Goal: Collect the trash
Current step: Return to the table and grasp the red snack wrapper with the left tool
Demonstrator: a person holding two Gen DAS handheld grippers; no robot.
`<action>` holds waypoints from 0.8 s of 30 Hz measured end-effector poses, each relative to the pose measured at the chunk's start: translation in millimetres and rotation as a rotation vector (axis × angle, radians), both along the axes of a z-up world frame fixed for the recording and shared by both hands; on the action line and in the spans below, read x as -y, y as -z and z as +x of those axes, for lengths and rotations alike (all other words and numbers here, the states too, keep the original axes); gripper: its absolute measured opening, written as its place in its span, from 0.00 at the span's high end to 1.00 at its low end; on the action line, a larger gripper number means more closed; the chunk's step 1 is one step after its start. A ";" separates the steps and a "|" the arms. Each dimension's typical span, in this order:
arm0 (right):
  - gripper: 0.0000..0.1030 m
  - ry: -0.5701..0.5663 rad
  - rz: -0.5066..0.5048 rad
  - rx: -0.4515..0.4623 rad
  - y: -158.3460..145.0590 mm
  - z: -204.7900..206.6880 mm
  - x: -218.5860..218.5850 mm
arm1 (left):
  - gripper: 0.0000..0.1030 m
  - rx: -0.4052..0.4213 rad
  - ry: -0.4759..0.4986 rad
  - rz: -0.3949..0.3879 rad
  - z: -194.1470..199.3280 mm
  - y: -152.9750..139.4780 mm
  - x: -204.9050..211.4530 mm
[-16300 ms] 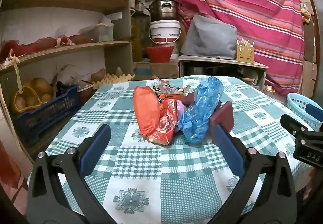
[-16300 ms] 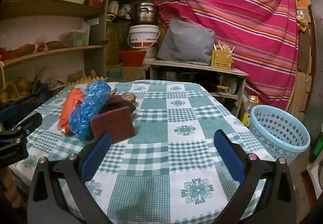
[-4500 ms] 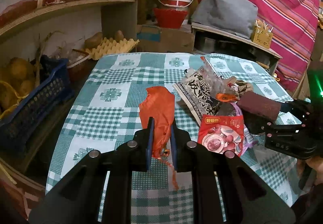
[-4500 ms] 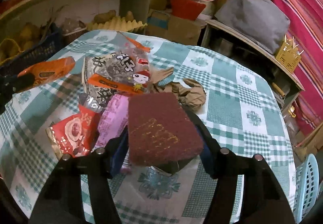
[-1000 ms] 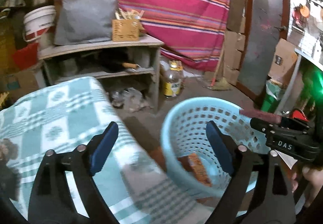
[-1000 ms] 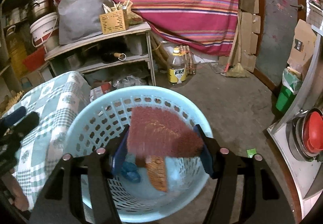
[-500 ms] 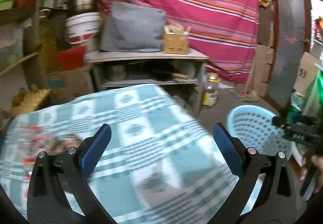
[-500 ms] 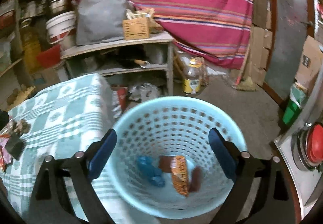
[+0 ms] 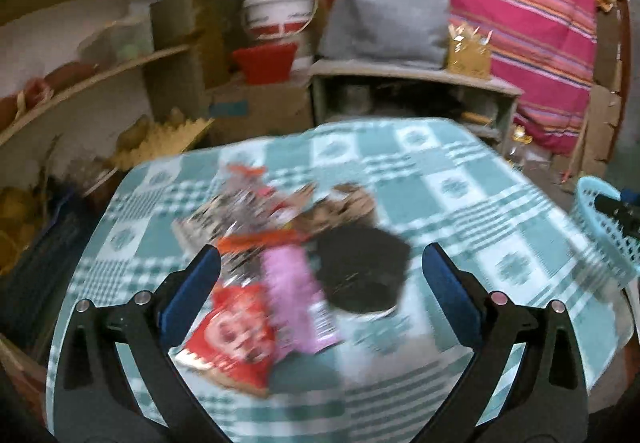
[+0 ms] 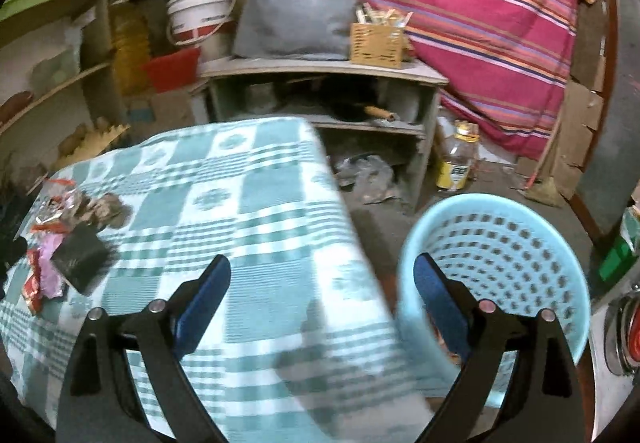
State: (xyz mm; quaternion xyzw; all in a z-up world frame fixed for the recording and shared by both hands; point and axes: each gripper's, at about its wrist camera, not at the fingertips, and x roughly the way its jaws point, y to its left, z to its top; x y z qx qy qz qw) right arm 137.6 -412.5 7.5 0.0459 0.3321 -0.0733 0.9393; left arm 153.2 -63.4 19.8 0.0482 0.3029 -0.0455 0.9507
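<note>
Trash (image 9: 276,267) lay heaped on the checked tablecloth (image 9: 460,203), directly ahead of my left gripper (image 9: 320,275), whose jaws stood wide apart and held nothing. Nearest the fingers sat a red snack wrapper (image 9: 232,339), a pink packet (image 9: 296,299) touching it, and a dark pad (image 9: 360,271) just beside that, with a printed foil bag (image 9: 236,211) and a crumpled brown scrap (image 9: 348,203) behind. My right gripper (image 10: 320,291) was likewise fully open and empty, pointed across the table corner with the blue basket (image 10: 500,267) just off its right finger, on the floor near the table edge.

I judged the main risk to be the overlap: the red wrapper and pink packet lay against each other, so a close on one could drag the other off the near edge. The picture was smeared with motion, so I could not trust the exact edges, and closing while moving fast could catch the cloth instead. The dark pad looked flat and might slip out of a shallow pinch.

Compared with half a second earlier, my left gripper had swung from the bare far side of the table to face the pile, and my right had turned away from looking down into the basket. One second earlier the right jaws held a maroon pad over the basket; now they were bare.
</note>
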 end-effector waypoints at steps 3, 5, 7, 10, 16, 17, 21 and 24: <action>0.12 -0.024 -0.001 -0.011 1.8 7.6 -19.2 | 0.05 -0.026 -0.026 0.023 0.6 13.9 -16.9; 0.12 -0.044 0.001 -0.015 2.9 11.8 -31.7 | 0.05 -0.055 -0.035 0.010 2.8 23.7 -30.0; 0.12 -0.059 -0.009 -0.019 3.3 15.0 -42.4 | 0.06 -0.085 -0.043 -0.013 6.2 31.8 -42.2; 0.12 -0.085 -0.031 -0.027 5.1 19.7 -59.5 | 0.06 -0.110 -0.047 -0.030 7.9 40.0 -51.0; 0.12 -0.118 -0.078 -0.050 9.7 26.5 -80.4 | 0.21 -0.151 -0.040 -0.068 17.5 46.3 -61.5; 0.12 -0.120 -0.077 -0.053 10.9 27.3 -81.8 | 0.27 -0.159 -0.036 -0.072 19.3 46.8 -61.5; 0.12 -0.124 -0.073 -0.061 12.6 30.3 -86.6 | 0.72 -0.206 0.012 -0.083 26.4 51.3 -56.8; 0.12 -0.135 -0.073 -0.058 11.6 29.8 -94.2 | 0.85 -0.213 0.032 -0.100 24.6 49.9 -57.0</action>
